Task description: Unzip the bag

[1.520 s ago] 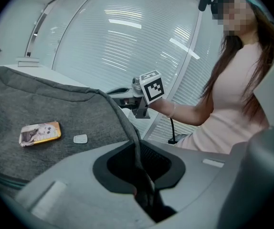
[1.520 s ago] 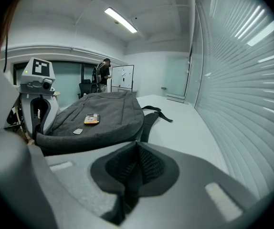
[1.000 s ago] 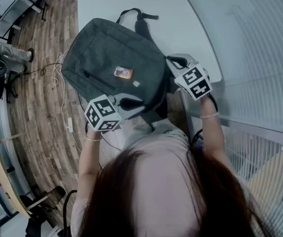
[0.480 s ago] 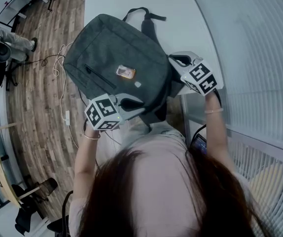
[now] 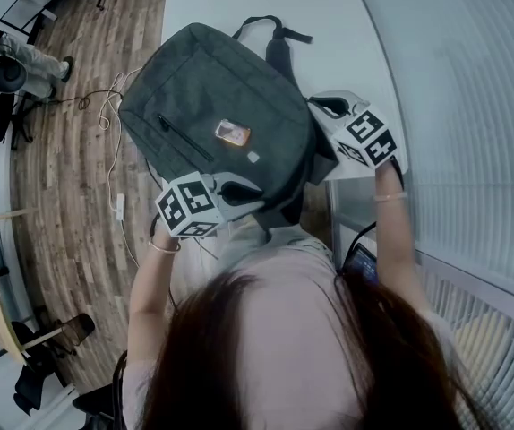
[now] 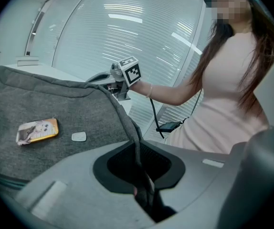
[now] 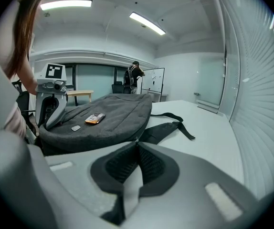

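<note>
A dark grey backpack [image 5: 212, 106] lies flat on the white table [image 5: 346, 25], with an orange tag [image 5: 232, 133] on its front and its straps [image 5: 275, 38] at the far end. My left gripper [image 5: 255, 191] is shut on the bag's near edge; in the left gripper view the grey seam [image 6: 127, 123] runs between the jaws of the left gripper [image 6: 139, 151]. My right gripper [image 5: 315, 106] is at the bag's right side. In the right gripper view the right gripper [image 7: 137, 144] has its tips together on a small metal zipper pull [image 7: 136, 139] at the backpack's [image 7: 108, 113] edge.
The table ends just before my body, with wooden floor [image 5: 69, 195] and loose cables [image 5: 114, 115] to the left. A ribbed blind wall [image 5: 472, 106] runs along the right. A dark device on a cable [image 5: 362, 260] hangs by my right arm. A person [image 7: 133, 75] stands far off.
My right gripper has shifted a little farther along the bag's right side and turned slightly. The left gripper has kept its hold in place.
</note>
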Demonstrator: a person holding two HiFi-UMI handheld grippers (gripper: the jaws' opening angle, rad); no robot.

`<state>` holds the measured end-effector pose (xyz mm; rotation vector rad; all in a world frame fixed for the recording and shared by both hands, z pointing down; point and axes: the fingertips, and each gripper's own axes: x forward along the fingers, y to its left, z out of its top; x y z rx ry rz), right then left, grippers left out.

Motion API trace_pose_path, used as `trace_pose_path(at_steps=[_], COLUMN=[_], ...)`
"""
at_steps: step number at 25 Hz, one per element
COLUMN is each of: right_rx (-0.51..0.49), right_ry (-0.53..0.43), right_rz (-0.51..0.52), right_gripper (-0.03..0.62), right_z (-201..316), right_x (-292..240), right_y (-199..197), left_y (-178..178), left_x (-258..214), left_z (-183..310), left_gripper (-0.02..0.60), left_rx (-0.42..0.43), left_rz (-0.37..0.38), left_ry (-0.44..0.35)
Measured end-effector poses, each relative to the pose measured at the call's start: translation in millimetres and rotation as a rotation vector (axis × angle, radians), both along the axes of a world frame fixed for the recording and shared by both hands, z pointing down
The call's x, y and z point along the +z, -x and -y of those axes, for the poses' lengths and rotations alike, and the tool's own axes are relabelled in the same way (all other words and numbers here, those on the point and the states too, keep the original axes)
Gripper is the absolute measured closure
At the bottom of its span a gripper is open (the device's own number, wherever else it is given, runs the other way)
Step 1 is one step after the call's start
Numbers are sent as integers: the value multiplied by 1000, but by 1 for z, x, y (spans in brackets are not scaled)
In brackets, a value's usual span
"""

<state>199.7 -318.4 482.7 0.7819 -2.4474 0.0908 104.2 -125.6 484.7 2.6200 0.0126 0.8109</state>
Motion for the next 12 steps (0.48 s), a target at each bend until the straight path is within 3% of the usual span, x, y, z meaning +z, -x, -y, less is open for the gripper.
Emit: trace_pose_path(at_steps=[12], right_rx=[-41], right_ry=[-10], right_rz=[-3], right_gripper=[582], right_z=[20], right_x=[0], right_y=[10], left_y=[-1], left_x=[4], left_z=[-1], left_gripper=[537], left_rx=[14], left_rz=[19], left_ry=[15])
